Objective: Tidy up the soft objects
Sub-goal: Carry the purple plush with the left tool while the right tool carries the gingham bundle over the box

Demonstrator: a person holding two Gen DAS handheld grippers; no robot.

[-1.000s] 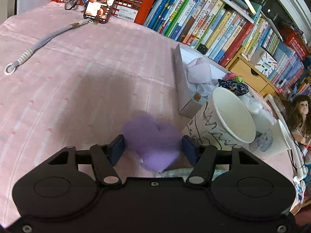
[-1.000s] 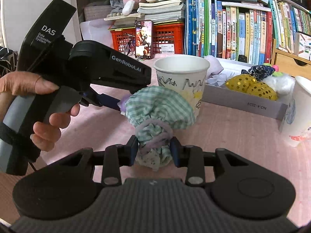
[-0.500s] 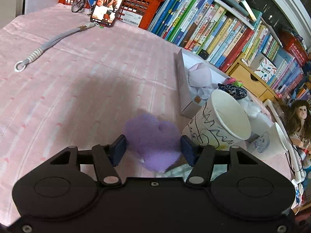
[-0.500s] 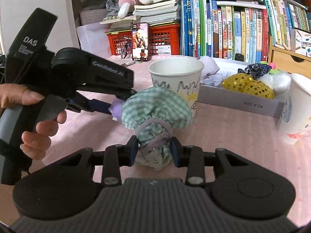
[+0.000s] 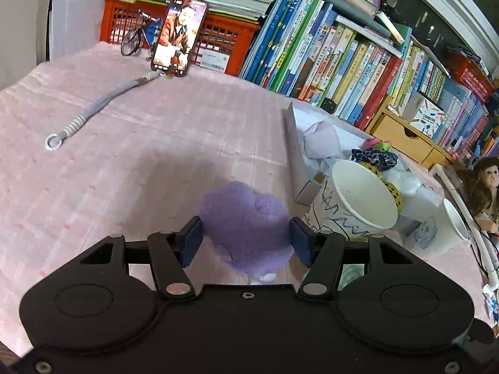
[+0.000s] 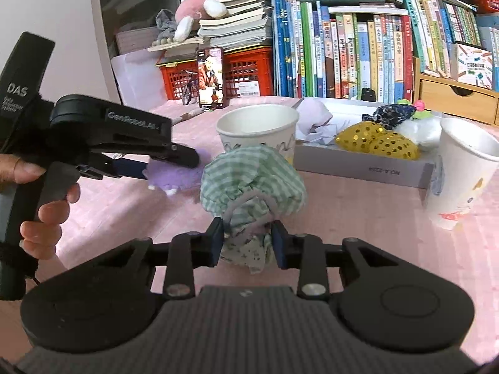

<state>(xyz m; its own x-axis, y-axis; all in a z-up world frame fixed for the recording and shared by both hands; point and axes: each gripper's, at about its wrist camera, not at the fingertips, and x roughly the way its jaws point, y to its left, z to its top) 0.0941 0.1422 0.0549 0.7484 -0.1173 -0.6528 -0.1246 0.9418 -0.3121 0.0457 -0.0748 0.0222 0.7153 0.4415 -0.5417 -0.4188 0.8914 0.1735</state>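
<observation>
The purple plush is clamped by the left gripper, the green checked bundle by the right gripper; a scribbled paper cup stands just beyond, a grey box at its right.

Propped phone, red crate, bookshelf, doll, lanyard

A fuzzy purple heart-shaped plush and a bunched green-checked cloth bundle both hang above the pink tablecloth.

Lower half of the scribbled paper cup behind the green checked pouch; doll cut by the frame edge
</observation>
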